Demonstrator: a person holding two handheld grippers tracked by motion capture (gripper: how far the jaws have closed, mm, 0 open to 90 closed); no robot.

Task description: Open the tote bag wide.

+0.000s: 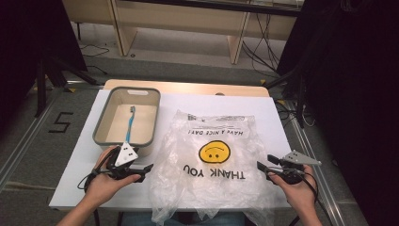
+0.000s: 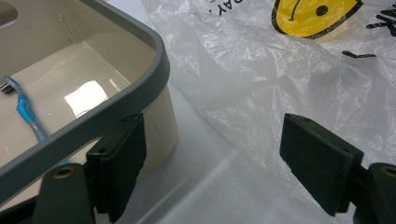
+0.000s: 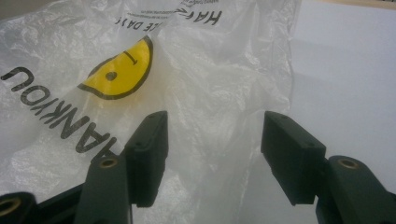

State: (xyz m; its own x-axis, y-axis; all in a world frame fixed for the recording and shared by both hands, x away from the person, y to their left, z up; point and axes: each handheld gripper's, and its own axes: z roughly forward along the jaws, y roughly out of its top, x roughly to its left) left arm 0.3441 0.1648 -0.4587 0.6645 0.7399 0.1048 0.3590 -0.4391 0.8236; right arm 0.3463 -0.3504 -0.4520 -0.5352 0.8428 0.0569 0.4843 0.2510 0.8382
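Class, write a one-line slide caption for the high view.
Two open grippers flank a smiley plastic bag; toothbrush in tub.

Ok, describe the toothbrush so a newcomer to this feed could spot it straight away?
Start at the white table and go to its far left part, where a beige bin with a grey rim sits beside the clear plastic bag. The toothbrush lies on the bin's floor. It is thin and blue, the lone item in there, while the bag is crinkled, with a yellow smiley face.

Crinkled glossy plastic bag — translucent
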